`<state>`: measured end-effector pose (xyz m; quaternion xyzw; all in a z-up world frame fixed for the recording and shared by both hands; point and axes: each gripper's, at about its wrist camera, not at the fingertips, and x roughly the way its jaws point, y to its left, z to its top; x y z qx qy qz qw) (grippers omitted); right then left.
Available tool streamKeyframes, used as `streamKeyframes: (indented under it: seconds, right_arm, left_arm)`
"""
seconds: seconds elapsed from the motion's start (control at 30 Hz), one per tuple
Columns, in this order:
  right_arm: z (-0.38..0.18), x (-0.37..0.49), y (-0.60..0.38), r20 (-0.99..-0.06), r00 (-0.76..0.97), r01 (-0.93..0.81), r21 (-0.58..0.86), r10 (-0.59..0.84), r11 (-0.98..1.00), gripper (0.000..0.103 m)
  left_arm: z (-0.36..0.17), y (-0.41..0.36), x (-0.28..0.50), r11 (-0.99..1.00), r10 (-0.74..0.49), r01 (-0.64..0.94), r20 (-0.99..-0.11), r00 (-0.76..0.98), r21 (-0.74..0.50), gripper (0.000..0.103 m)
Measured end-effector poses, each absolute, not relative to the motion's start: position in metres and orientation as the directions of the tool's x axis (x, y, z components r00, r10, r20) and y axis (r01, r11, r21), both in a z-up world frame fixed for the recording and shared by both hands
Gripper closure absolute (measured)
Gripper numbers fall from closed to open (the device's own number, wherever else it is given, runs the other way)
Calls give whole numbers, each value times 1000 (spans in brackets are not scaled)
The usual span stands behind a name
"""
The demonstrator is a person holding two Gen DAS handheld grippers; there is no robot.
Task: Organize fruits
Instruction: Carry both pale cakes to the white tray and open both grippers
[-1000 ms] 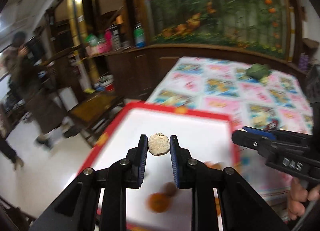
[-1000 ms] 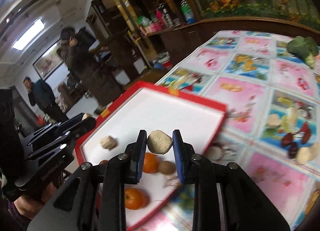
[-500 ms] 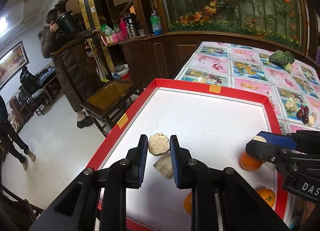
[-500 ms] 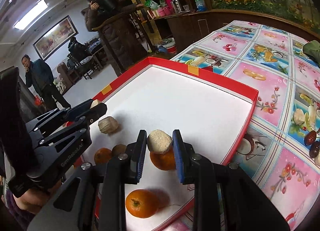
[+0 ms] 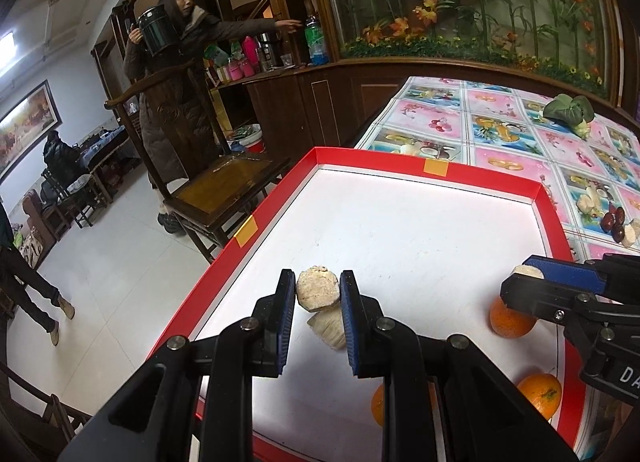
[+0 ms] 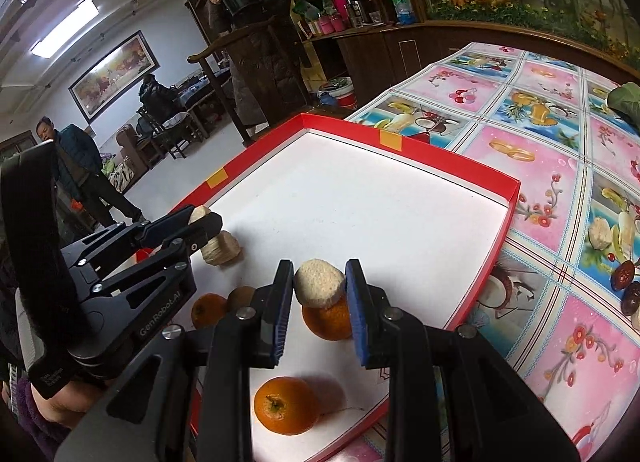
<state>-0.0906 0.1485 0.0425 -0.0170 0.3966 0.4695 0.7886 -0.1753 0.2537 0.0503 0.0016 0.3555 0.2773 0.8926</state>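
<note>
A red-rimmed tray (image 5: 434, 173) with a white floor lies at the table's near corner. My left gripper (image 5: 317, 289) is shut on a rough beige chunk (image 5: 317, 296), held just above a second beige chunk (image 5: 331, 329) lying on the tray. My right gripper (image 6: 320, 273) is shut on a similar beige chunk (image 6: 320, 284), held over an orange (image 6: 329, 322). Two more oranges (image 6: 286, 406) (image 6: 208, 310) and a brown kiwi (image 6: 240, 297) rest in the tray's near part. Each wrist view shows the other gripper, left gripper (image 6: 202, 224) and right gripper (image 5: 520, 282).
Dark dates (image 5: 614, 222) and pale pieces lie on the flowered tablecloth (image 5: 500, 134) right of the tray. A green vegetable (image 5: 568, 112) sits farther back. A wooden chair (image 5: 224, 182) stands left of the table, and a person (image 5: 176, 94) reaches toward the shelf.
Both grippers have come lower and nearer over the tray, each still holding its chunk. The person behind the chair has stretched an arm toward the shelf.
</note>
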Motion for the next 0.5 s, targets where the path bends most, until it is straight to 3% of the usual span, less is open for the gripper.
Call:
streamKeyframes:
  seconds: [0.23, 0.5]
  right_arm:
    - [46, -96, 146, -621, 220, -765, 370, 753, 528, 65]
    - [50, -95, 140, -599, 232, -758, 382, 766, 528, 64]
  left_arm:
    - [49, 252, -176, 836, 512, -505, -631, 582, 212, 81]
    - [49, 254, -177, 827, 526, -518, -629, 573, 219, 79]
